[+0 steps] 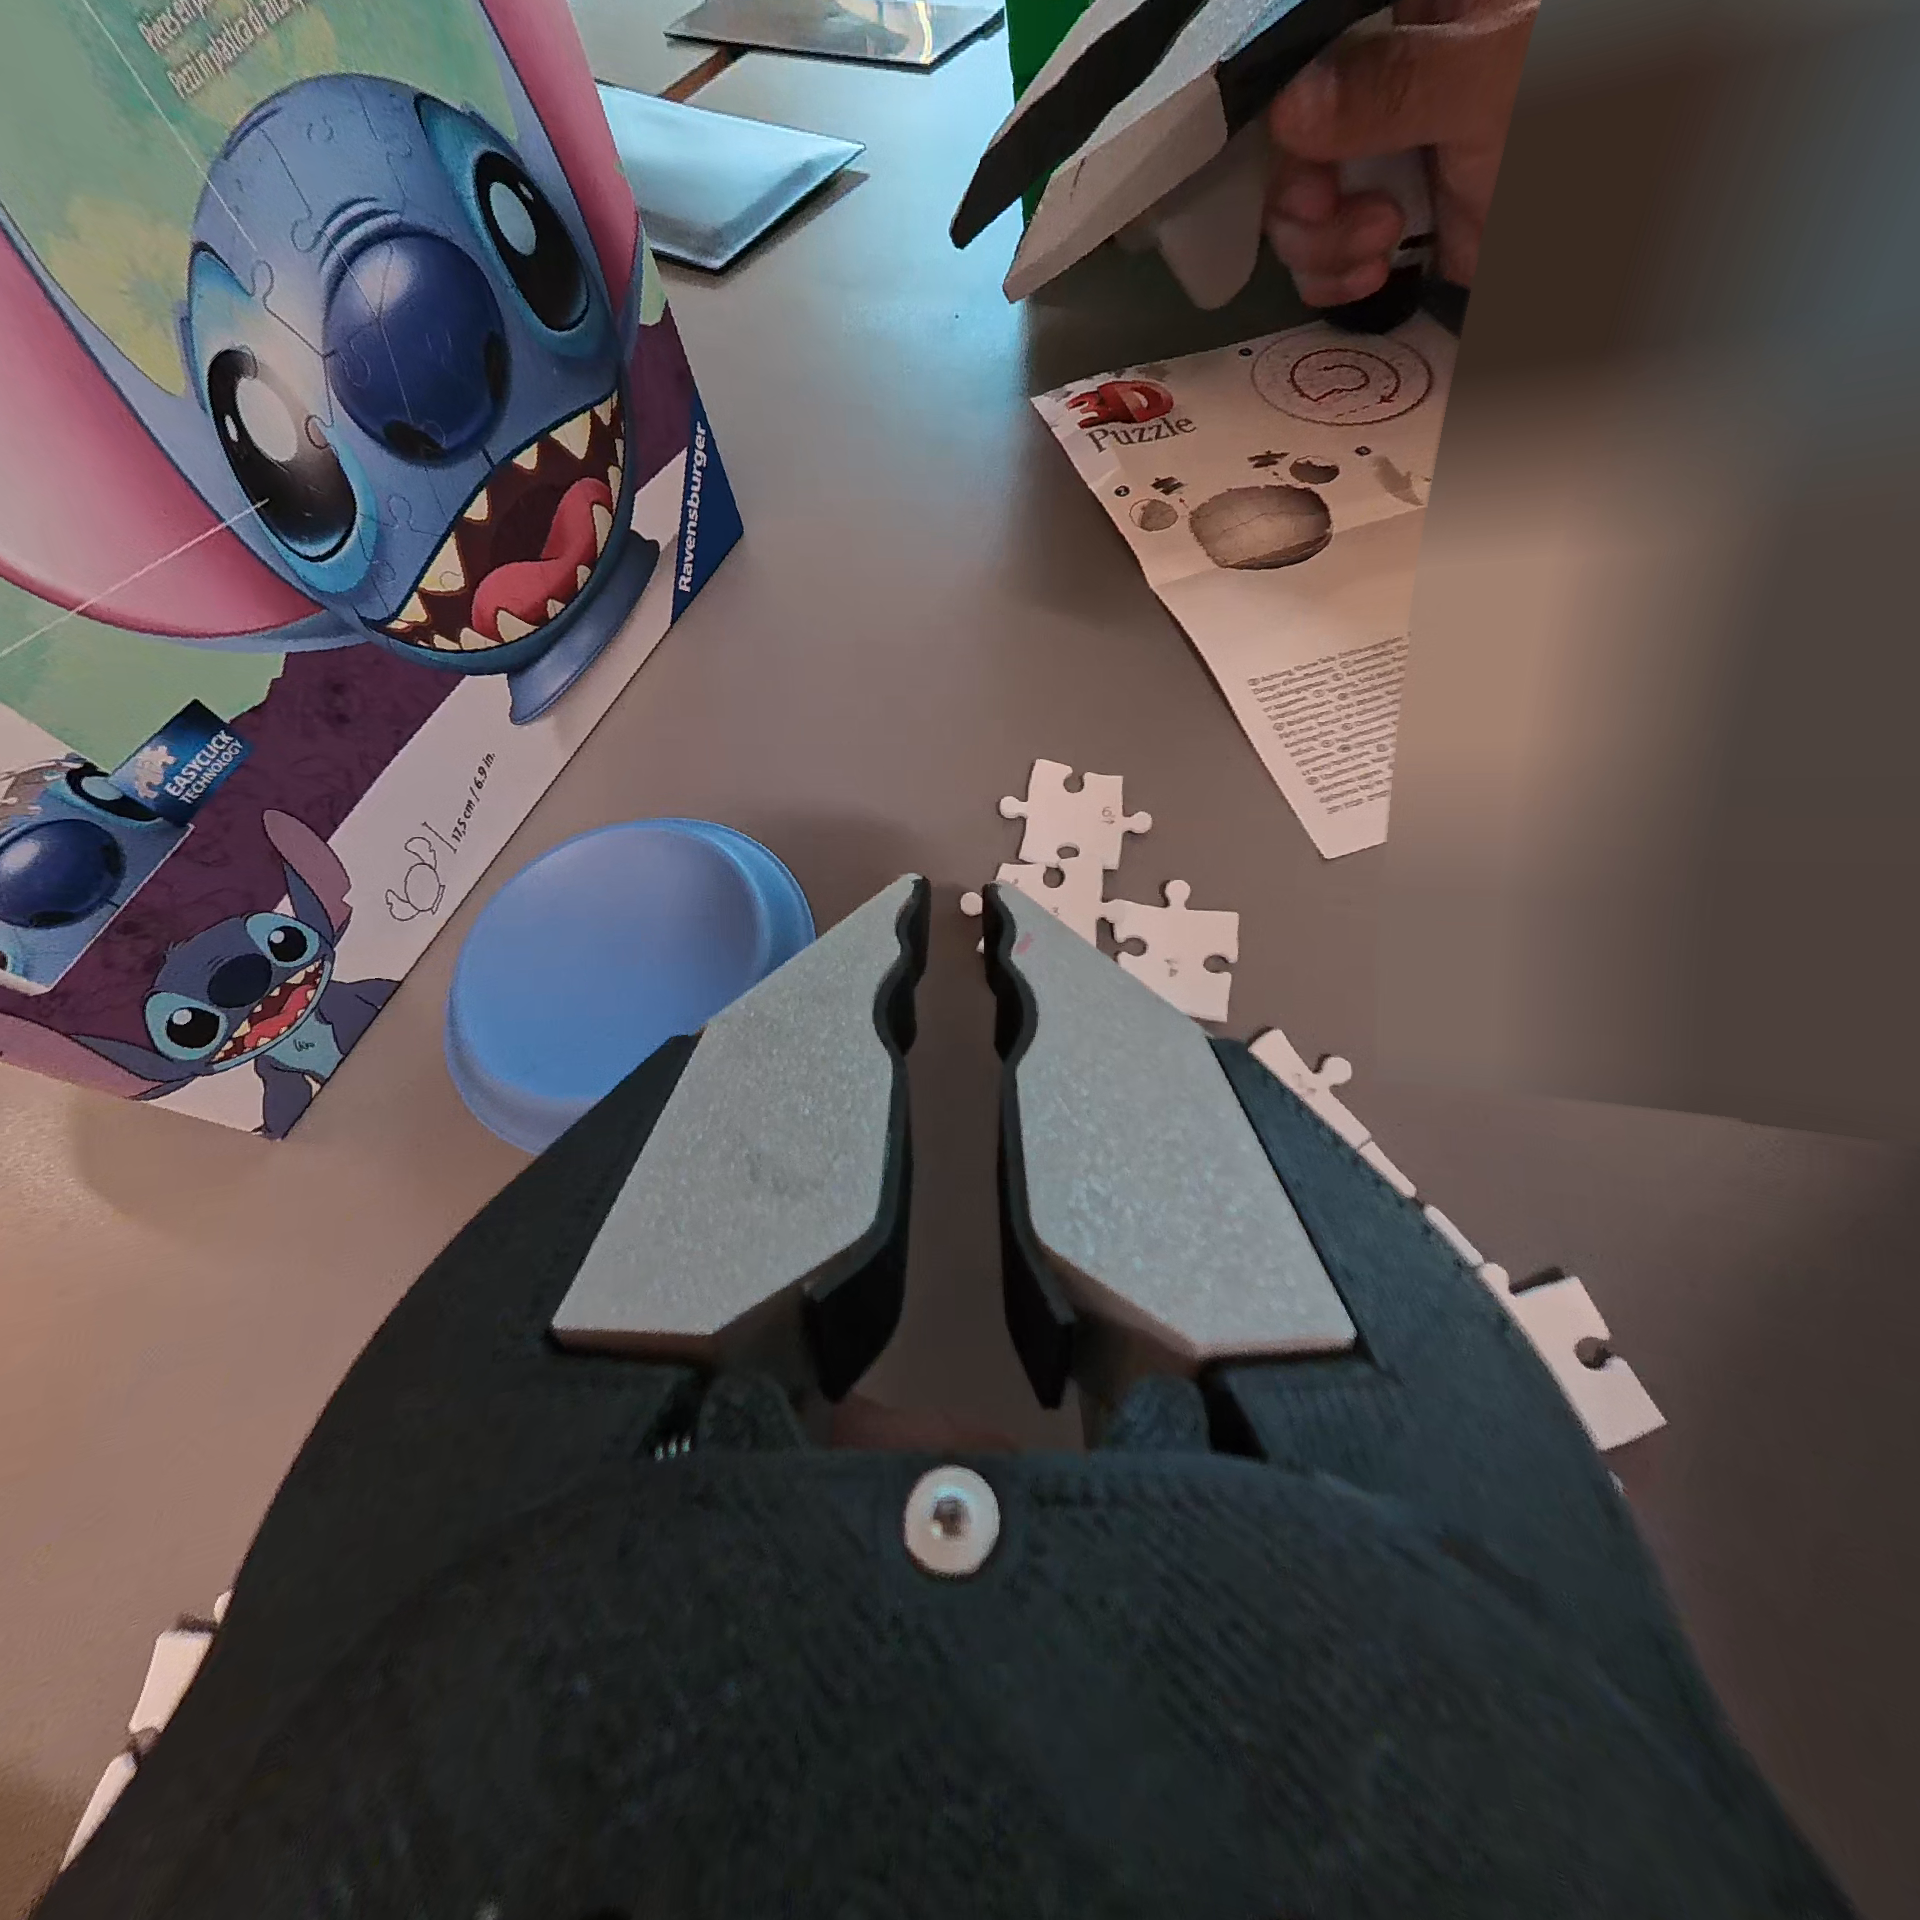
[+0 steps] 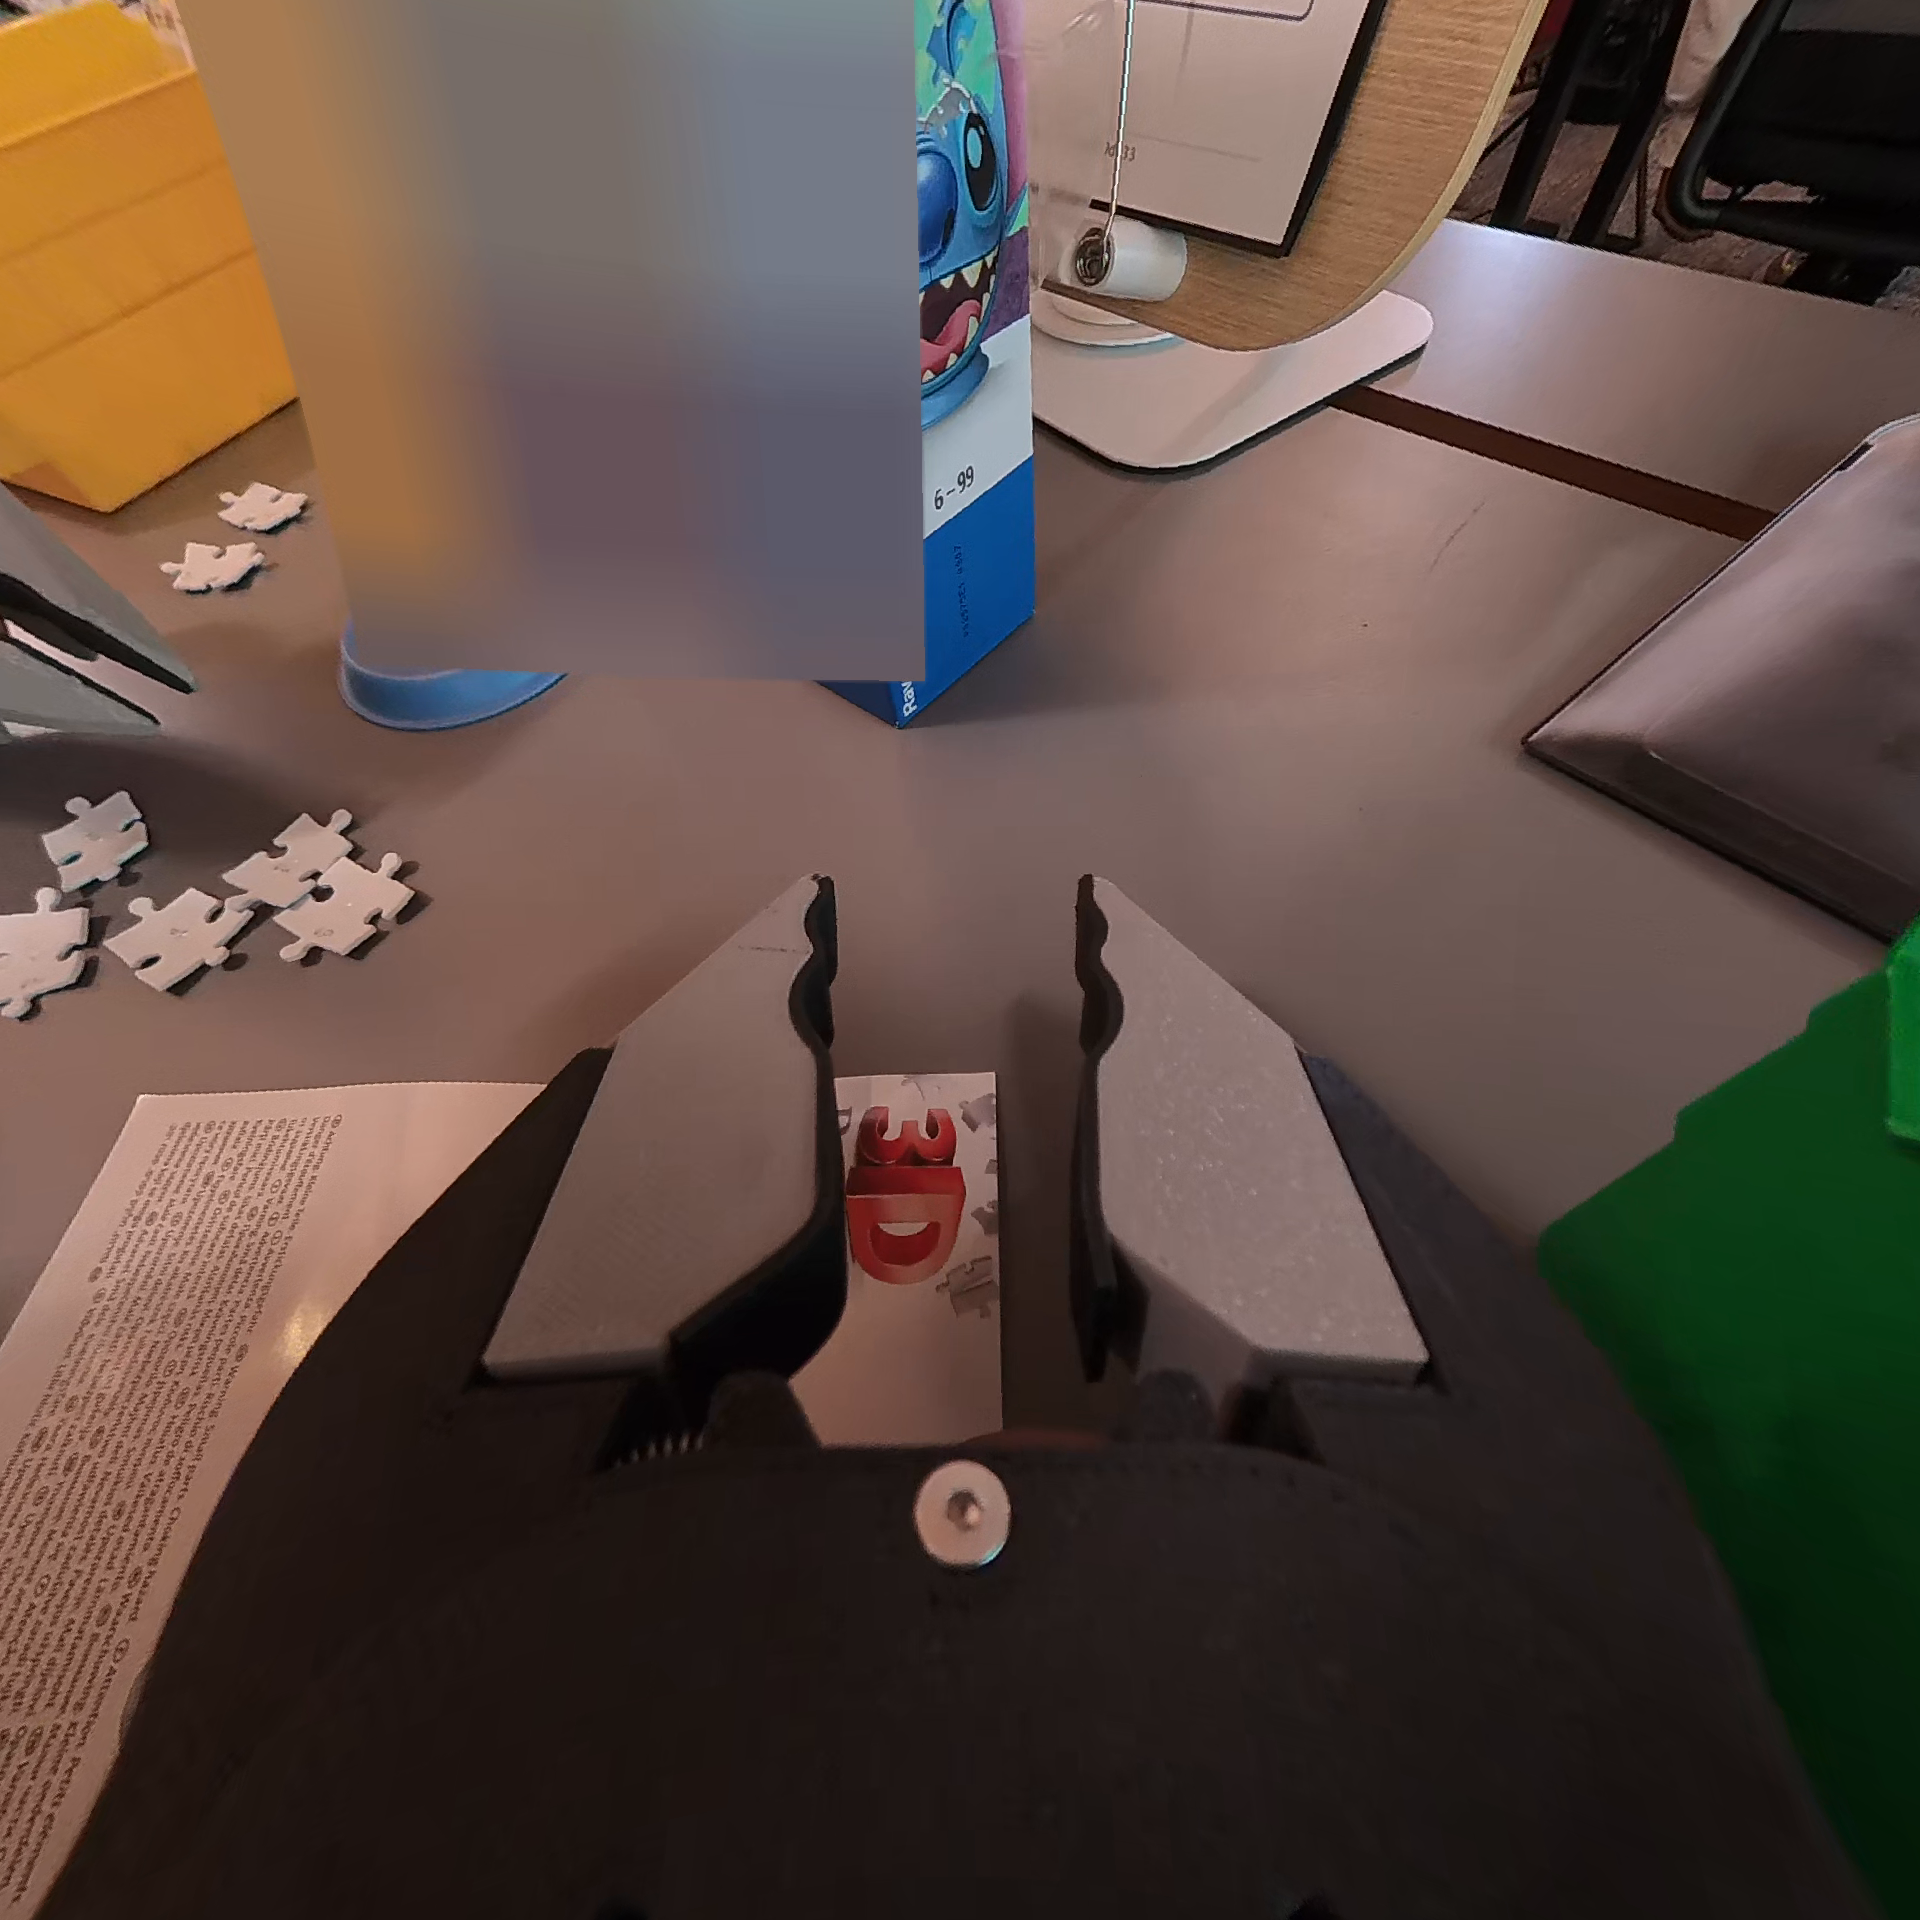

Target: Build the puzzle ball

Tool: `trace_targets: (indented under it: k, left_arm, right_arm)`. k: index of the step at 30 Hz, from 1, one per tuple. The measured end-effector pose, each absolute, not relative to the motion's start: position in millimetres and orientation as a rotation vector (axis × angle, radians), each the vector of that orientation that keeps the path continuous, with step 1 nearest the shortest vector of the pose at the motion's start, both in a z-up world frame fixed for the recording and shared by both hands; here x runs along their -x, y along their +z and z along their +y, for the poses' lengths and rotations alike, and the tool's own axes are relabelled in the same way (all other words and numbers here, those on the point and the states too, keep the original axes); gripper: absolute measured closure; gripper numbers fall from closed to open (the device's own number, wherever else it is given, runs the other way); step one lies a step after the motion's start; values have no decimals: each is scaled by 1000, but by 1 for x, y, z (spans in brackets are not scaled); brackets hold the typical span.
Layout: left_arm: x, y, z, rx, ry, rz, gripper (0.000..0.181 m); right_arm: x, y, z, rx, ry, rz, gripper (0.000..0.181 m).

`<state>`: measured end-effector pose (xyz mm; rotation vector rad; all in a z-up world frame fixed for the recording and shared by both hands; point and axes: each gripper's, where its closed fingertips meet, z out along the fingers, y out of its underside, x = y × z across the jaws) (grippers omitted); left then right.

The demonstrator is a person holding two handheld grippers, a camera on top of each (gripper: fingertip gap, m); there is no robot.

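Several loose white puzzle pieces (image 1: 1081, 821) lie face down on the grey table (image 1: 883, 520), just past and to the right of my left gripper (image 1: 956, 904). It hangs over them, empty, its tips almost together with only a thin gap. A blue round stand (image 1: 623, 966) sits just left of it. My right gripper (image 2: 951, 894) is open and empty, above the corner of the instruction leaflet (image 2: 208, 1299). The pieces (image 2: 312, 894) lie to its left. The puzzle box (image 1: 364, 468) stands at the left.
A yellow bin (image 2: 114, 260) stands far left, a green object (image 2: 1714, 1403) at the right edge, and a grey slab (image 2: 1766, 707) at the right. A white base with a wooden panel (image 2: 1247, 353) is behind. More pieces (image 1: 1579, 1351) lie under my left gripper. The grippers' ends are close to 20 centimetres from one another.
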<state>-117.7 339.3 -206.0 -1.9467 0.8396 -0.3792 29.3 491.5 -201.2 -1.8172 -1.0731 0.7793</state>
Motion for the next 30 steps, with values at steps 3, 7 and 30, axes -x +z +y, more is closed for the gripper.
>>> trace_targets:
  k: [3, 7, 30]
  left_arm:
    - [117, -205, 339, 1944, -379, 839, 173]
    - [119, -203, 341, 1920, -349, 832, 173]
    - [126, -213, 352, 1889, -159, 881, 175]
  right_arm:
    - [-30, -201, 492, 1817, 777, -1069, 138]
    - [-31, -200, 494, 1814, 773, -1056, 138]
    - [-21, -244, 442, 1963, 835, -1451, 160]
